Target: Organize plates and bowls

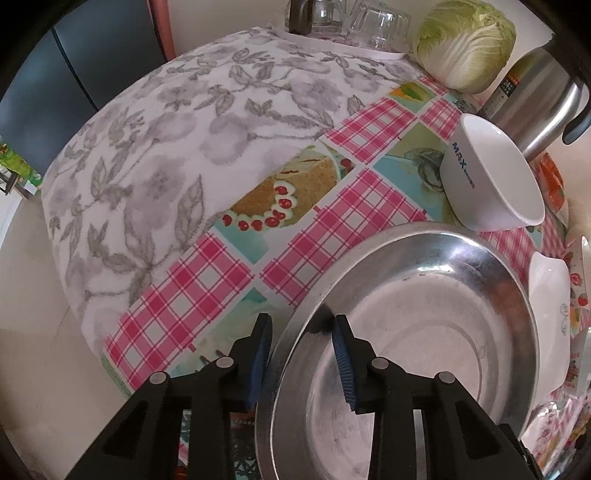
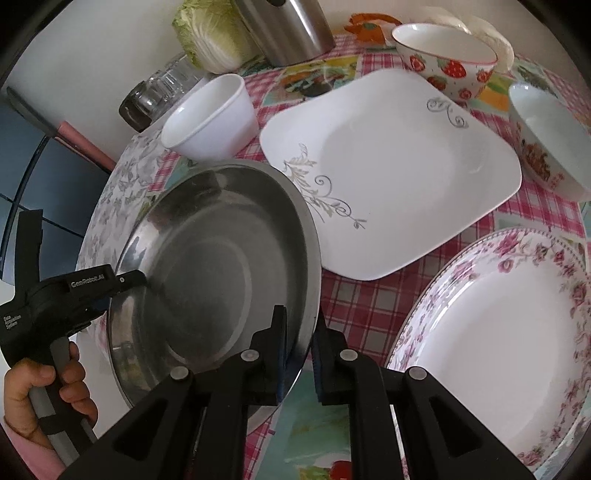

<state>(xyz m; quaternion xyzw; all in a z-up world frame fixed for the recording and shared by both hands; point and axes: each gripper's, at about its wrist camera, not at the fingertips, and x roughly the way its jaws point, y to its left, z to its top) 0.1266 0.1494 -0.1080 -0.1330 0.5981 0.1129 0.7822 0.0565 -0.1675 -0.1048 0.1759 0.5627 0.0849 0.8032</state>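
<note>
The right gripper (image 2: 299,354) sits nearest the lens, its jaws pressed together on the rim of the steel pan (image 2: 221,273) at the pan's five o'clock edge. The left gripper (image 1: 303,354) straddles the opposite rim, one pad outside and one inside the pan; a gap shows between pads and metal, so it is part spread and not yet pinching. In the right wrist view that tool comes in at nine o'clock of the pan, with the person's hand (image 2: 55,384) wrapped round its handle.

The pan sits tilted on the checked tablecloth (image 2: 354,295), its right edge overlapping the corner of the square plate (image 2: 391,173). A white bowl (image 2: 212,118) stands just beyond the pan at twelve o'clock. A floral plate (image 2: 498,350) lies at four o'clock, apart from the pan. A strawberry bowl (image 2: 447,59) and another printed bowl (image 2: 546,144) stand past the square plate, at one and two o'clock. A cabbage (image 2: 214,37) and a steel kettle (image 2: 295,29) stand at the back.

The step in hand looks like securing the pan with both tools before moving it. Next, the left jaws would need to finish closing on the rim; then both hands should lift together and level, so the pan clears the square plate's corner without scraping. A one-sided grip on smooth steel could slip, so the lift ought to wait for that second pinch.
</note>
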